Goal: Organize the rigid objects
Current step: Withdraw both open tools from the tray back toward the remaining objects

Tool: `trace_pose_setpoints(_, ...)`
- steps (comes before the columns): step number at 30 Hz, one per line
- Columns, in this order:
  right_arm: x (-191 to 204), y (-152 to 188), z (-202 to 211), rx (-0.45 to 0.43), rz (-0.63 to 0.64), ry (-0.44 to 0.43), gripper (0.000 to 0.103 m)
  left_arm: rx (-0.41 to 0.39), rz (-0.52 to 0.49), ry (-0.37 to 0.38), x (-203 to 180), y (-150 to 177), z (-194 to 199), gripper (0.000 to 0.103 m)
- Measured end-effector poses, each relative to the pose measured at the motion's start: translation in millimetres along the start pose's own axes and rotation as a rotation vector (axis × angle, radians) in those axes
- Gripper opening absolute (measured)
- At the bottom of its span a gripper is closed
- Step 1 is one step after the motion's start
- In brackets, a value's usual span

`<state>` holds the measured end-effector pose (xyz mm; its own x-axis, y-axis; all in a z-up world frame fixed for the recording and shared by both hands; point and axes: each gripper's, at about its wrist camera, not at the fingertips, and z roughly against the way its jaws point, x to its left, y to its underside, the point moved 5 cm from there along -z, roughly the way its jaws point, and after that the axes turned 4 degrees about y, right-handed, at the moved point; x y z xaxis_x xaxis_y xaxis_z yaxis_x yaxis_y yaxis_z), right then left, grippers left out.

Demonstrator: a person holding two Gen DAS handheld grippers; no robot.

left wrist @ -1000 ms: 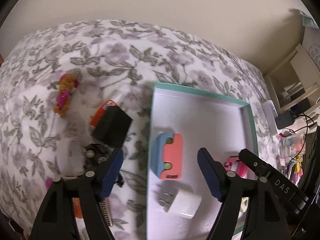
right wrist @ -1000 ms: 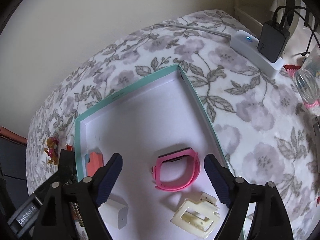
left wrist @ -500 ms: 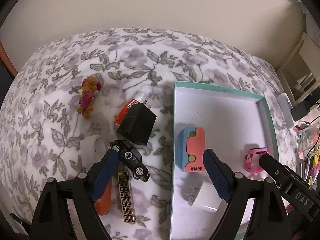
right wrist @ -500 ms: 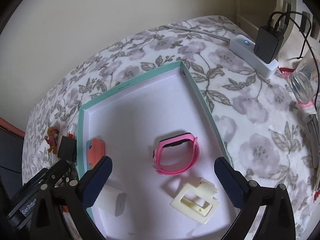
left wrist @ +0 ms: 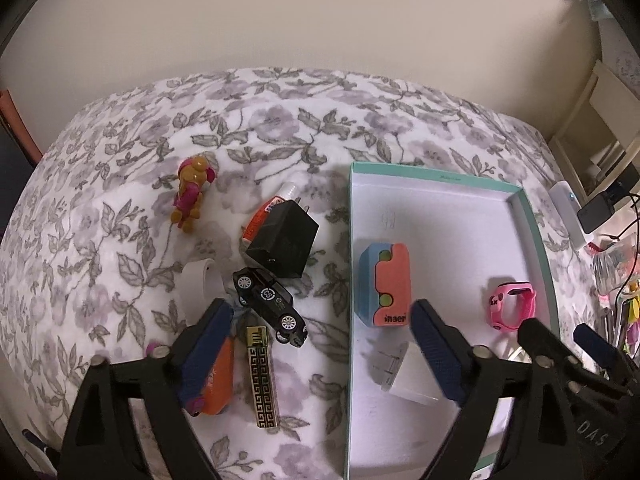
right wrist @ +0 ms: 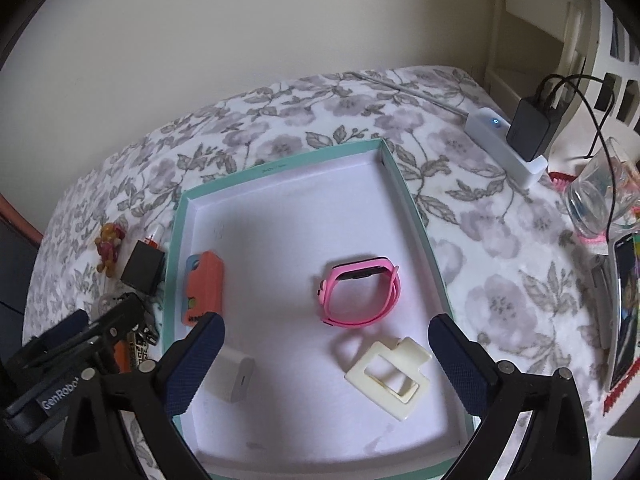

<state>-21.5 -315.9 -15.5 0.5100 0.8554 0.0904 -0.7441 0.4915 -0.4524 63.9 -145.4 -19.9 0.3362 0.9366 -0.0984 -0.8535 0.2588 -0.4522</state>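
A teal-rimmed white tray (left wrist: 440, 178) lies on the floral blanket. In it are a pink watch (right wrist: 360, 292), a blue-and-orange block (left wrist: 386, 288), a white charger (right wrist: 232, 376) and a cream hair clip (right wrist: 390, 376). Left of the tray lie a black charger (left wrist: 282, 246), a black toy car (left wrist: 270, 306), a gold-patterned lighter (left wrist: 262, 376), an orange piece (left wrist: 218, 380), an orange tube (left wrist: 262, 216), a white tape roll (left wrist: 200, 280) and a puppy figure (left wrist: 192, 192). My left gripper (left wrist: 320, 312) hovers over the tray's left rim, its jaws opening and empty. My right gripper (right wrist: 326, 322) hangs open above the watch and clip, apart from both.
A white power strip (right wrist: 492, 136) with a black adapter (right wrist: 532, 128) and cables lies right of the tray (right wrist: 280, 164). Beyond it stand a glass (right wrist: 600, 196) and a phone (right wrist: 624, 312). A wall runs behind the bed and shelves stand at the far right.
Both grippers have pulled back and up, and their jaws have spread wider. The left view has swung left, bringing the car, lighter and orange piece into sight. Nothing in the tray has moved.
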Motion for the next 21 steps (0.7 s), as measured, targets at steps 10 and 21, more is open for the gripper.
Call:
trace_pose_setpoints(10, 9.5, 5.6, 10.9, -0.034, 0.004, -0.016, 0.103, -0.040, 0.039, 0.010, 12.1, 3.7, 13.8, 0.101)
trace_pose_setpoints(21, 58.5, 12.0, 33.0, -0.091, 0.124, -0.051, 0.103, -0.048, 0.111, -0.078, 57.1, 7.3, 39.1, 0.101)
